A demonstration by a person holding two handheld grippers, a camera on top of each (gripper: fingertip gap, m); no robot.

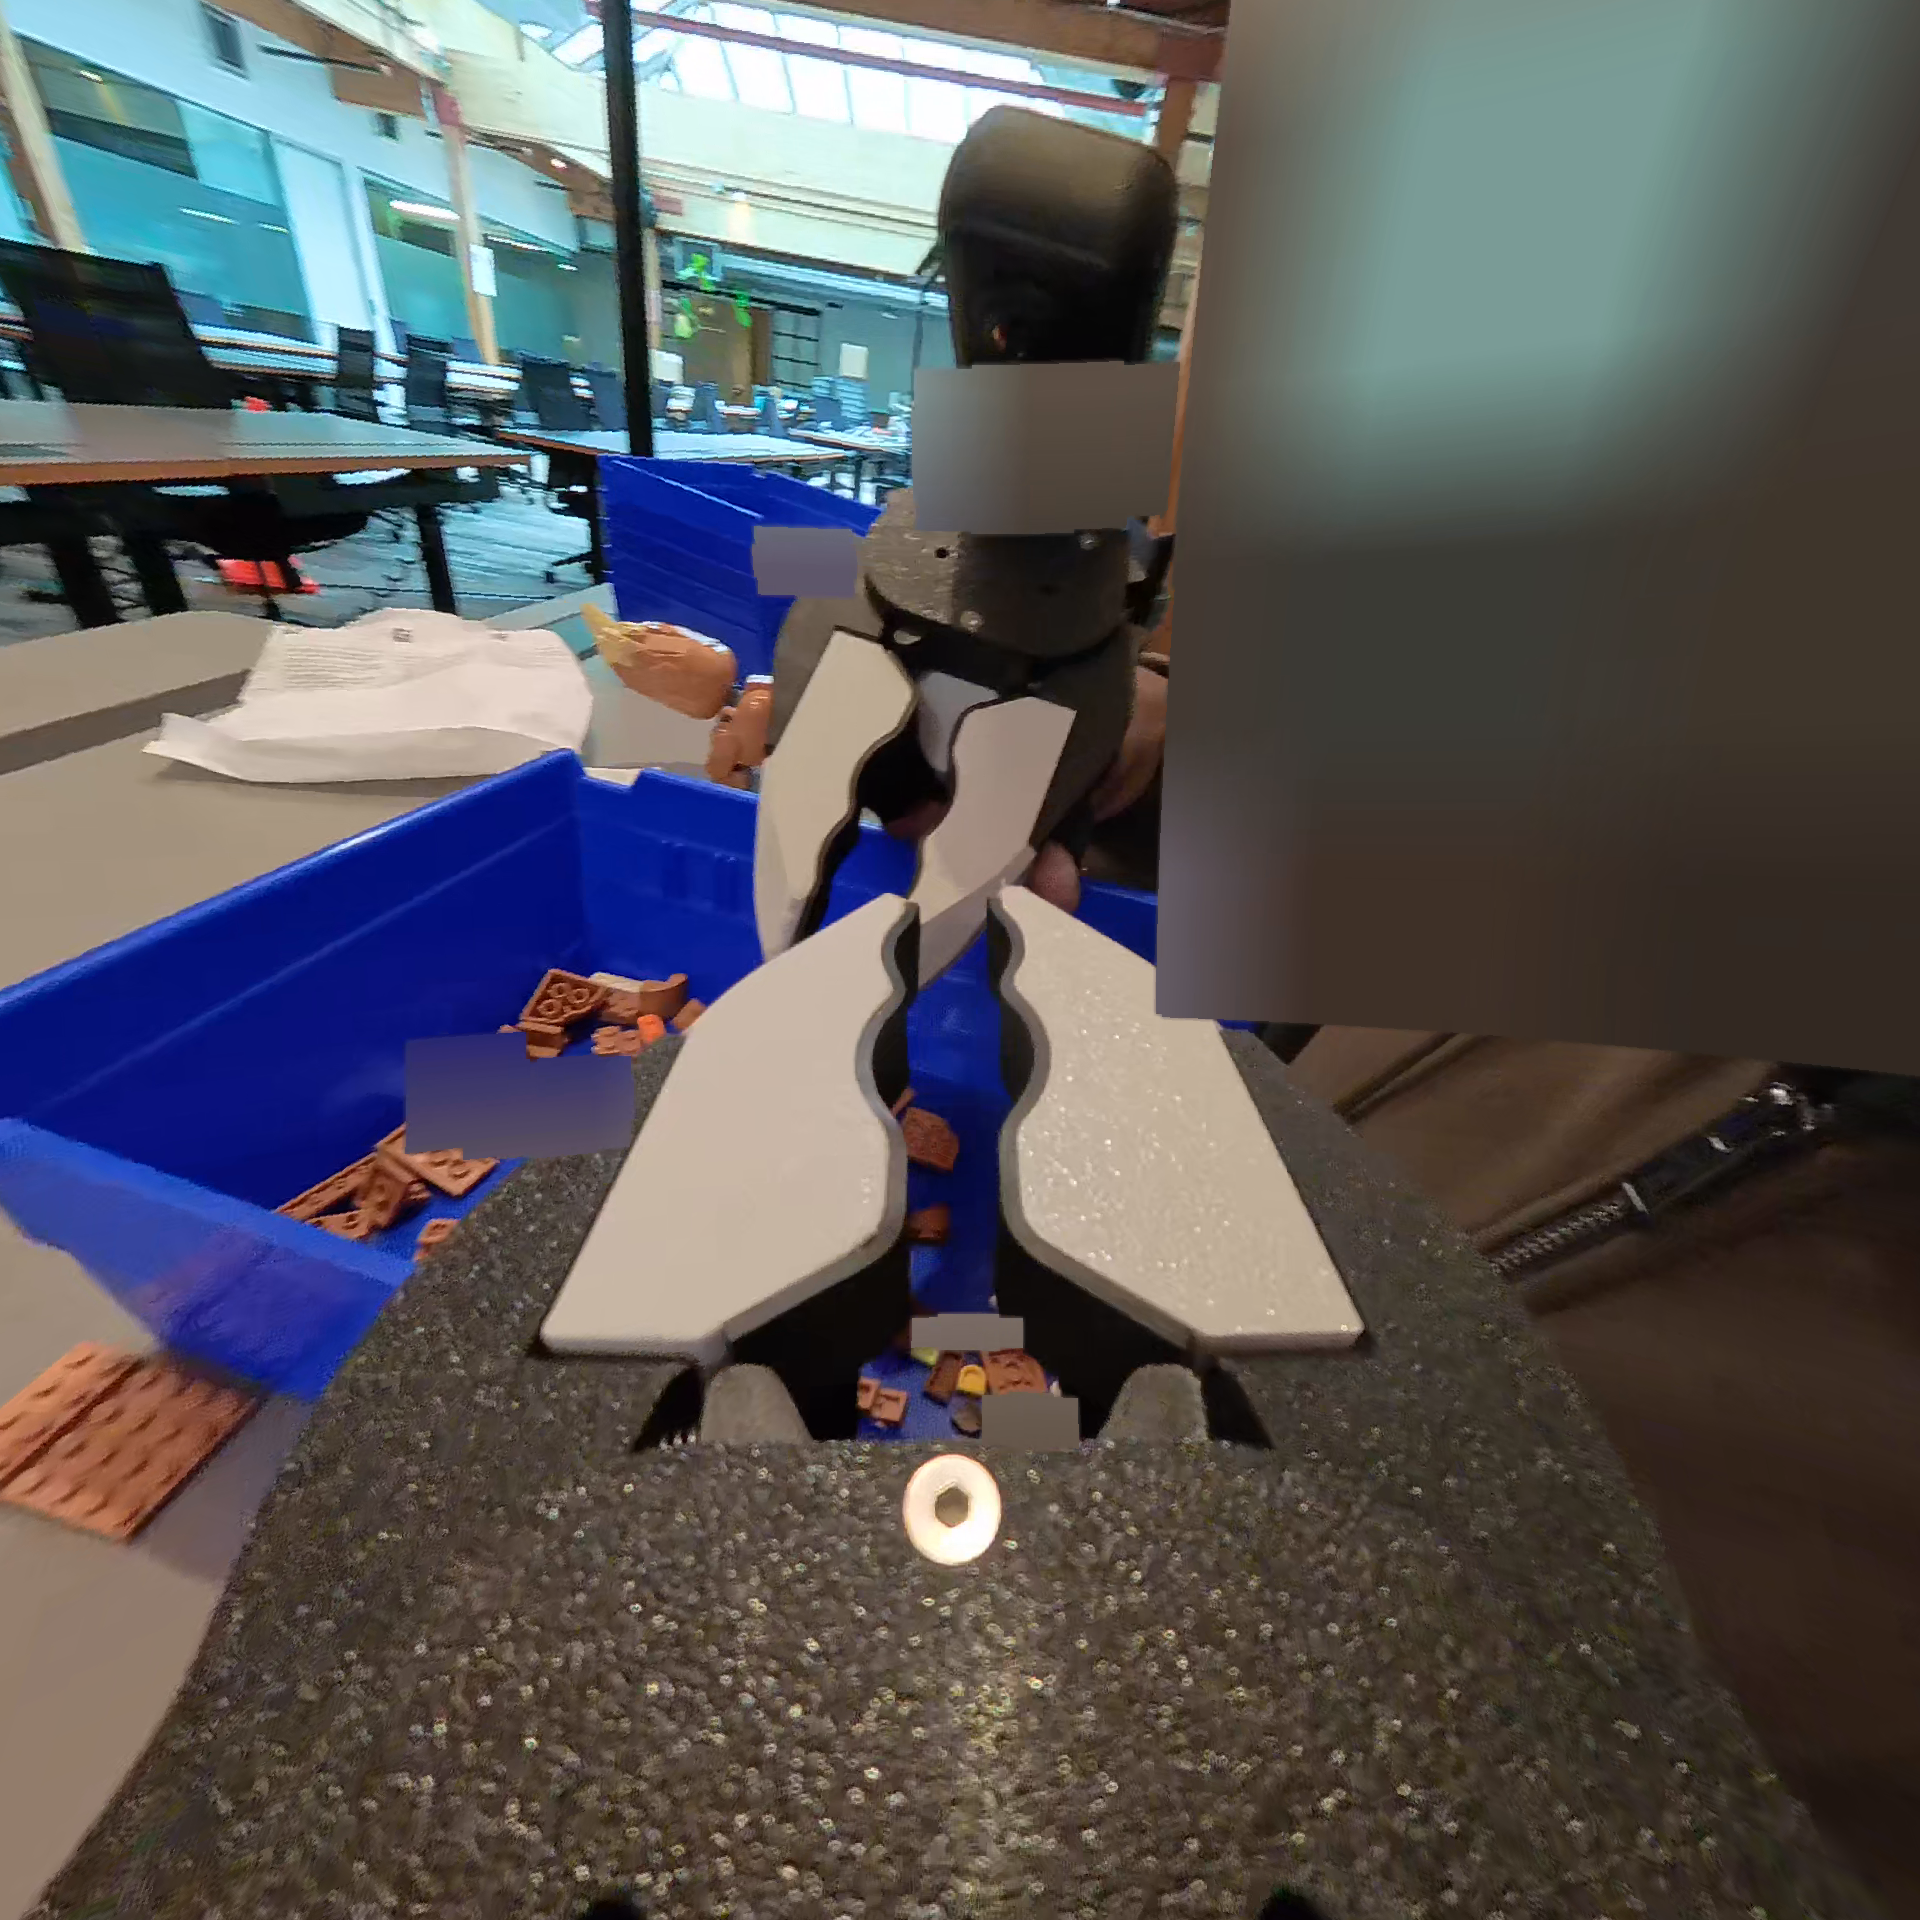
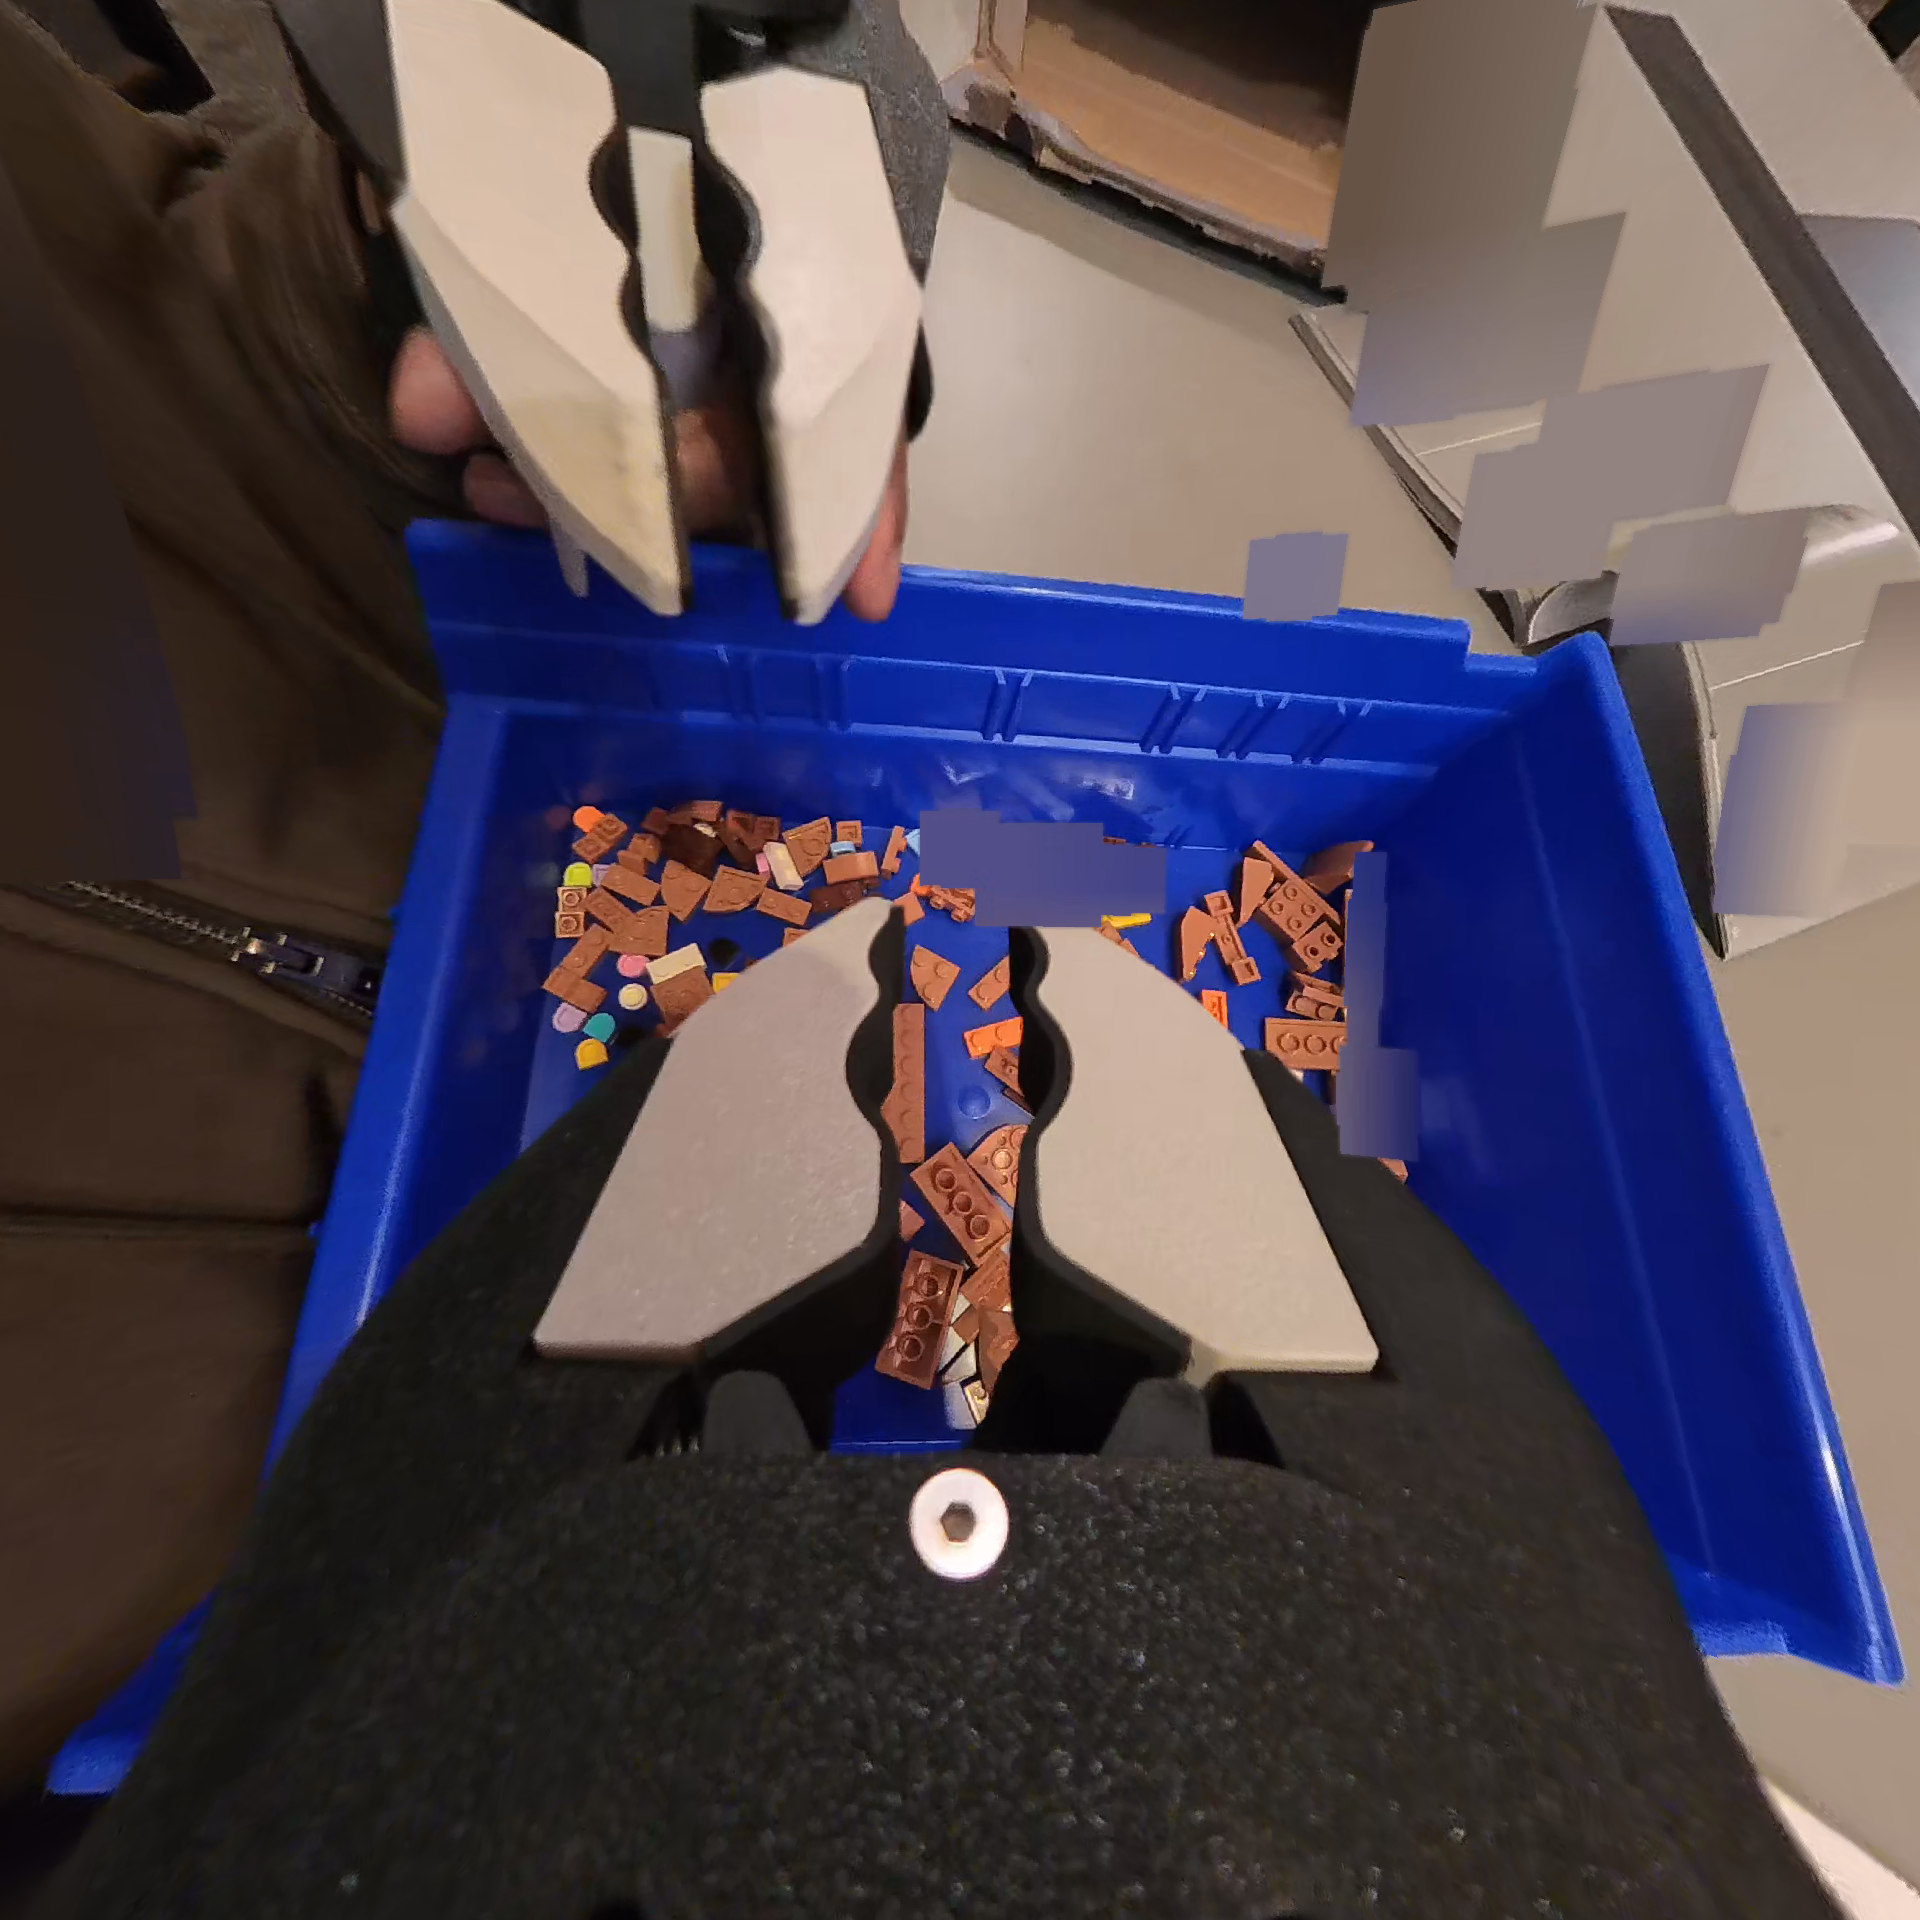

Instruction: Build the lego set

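A blue bin (image 2: 1039,634) holds several loose brown lego pieces (image 2: 961,1195), with a few small coloured ones at its left. My right gripper (image 2: 954,930) is open and empty, and it hangs over the middle of the bin. My left gripper (image 2: 732,608) is open and empty above the bin's far rim, tips down. In the left wrist view the left gripper (image 1: 951,914) points across the bin (image 1: 312,883) at the right gripper (image 1: 873,894), which faces it closely. Lego pieces (image 1: 561,1003) lie below. A partly built brown lego model (image 1: 675,665) sits on the table behind the bin.
A flat brown lego plate (image 1: 104,1434) lies on the grey table left of the bin. A crumpled white paper sheet (image 1: 416,696) and a second blue bin (image 1: 675,530) are behind. A person's dark jacket (image 2: 156,1039) borders the bin. A cardboard box (image 2: 1174,104) stands beyond. My hands' fingertips stand some 6 cm from each other.
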